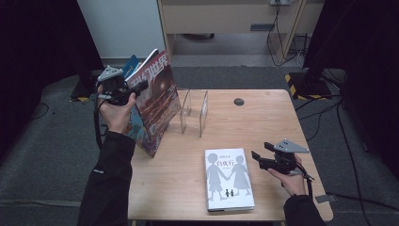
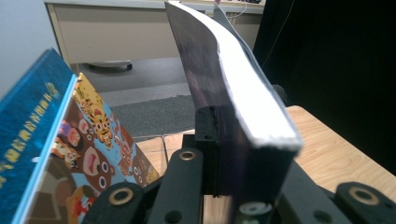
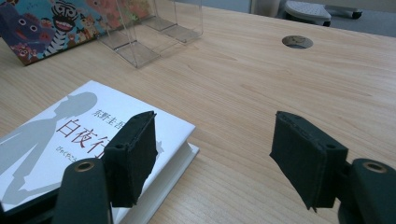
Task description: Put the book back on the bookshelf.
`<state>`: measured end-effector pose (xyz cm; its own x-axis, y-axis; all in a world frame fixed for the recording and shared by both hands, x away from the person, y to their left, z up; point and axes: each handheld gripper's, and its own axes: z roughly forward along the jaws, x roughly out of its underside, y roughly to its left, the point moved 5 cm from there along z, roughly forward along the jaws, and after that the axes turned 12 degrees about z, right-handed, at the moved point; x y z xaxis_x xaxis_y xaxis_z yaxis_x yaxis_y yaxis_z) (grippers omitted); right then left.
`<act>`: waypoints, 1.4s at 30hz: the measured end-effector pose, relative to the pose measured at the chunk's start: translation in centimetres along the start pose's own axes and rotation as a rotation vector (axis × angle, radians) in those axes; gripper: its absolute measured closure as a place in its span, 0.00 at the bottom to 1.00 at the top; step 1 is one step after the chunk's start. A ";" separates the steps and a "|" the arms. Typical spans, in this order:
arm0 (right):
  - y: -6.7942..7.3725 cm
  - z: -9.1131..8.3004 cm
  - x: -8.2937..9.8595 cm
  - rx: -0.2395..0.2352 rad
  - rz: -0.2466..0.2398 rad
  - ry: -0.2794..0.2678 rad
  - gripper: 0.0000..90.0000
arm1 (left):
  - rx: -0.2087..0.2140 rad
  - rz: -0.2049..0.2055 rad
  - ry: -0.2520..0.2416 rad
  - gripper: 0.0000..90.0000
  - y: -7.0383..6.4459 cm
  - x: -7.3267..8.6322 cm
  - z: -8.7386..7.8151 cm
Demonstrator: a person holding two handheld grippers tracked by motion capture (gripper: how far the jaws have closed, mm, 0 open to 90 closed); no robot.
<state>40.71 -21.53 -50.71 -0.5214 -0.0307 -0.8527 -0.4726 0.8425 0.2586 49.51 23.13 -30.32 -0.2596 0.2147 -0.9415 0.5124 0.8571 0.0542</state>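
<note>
So the left claw [image 1: 141,87] is clamping a big glossy magazine [image 1: 157,89] by its edge, holding it up off the far-left corner of the counter [image 1: 263,122]. The cover is reddish-brown with large white characters across the top, and it's tilting with its top leaning away to the right. In the left gripper view you can see the thing [image 2: 233,93] is pretty thick, with a dark cover and a white page block that's bowing over to one side above the jaws, which are pressing on it from both sides.

Right next to it a colourful picture book [image 2: 93,140] with cartoon animals is leaning, and a blue book [image 2: 28,121] is sitting against that one. Just to the right of them a clear acrylic stand [image 1: 195,110] is standing on the counter.

The right claw [image 3: 212,154] is hanging wide open with nothing in it, low over the near-right part of the counter, just beside a white book [image 1: 229,179] with grey silhouettes of two figures holding hands, lying flat at the near edge.
</note>
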 end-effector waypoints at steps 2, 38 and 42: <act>0.0 0.0 0.1 0.000 0.002 0.004 0.34 | -0.001 -0.006 0.003 0.93 0.1 0.3 0.6; -0.5 0.5 0.6 0.016 -0.017 0.033 0.35 | 0.006 -0.077 0.009 0.92 1.1 3.4 8.9; -0.4 0.6 0.7 0.015 -0.024 0.039 0.35 | 0.004 -0.088 -0.002 0.92 1.3 4.1 9.1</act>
<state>40.97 -21.56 -51.72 -0.5376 -0.0713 -0.8402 -0.4746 0.8492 0.2316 56.56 20.85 -37.09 -0.3017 0.1377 -0.9434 0.4909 0.8707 -0.0299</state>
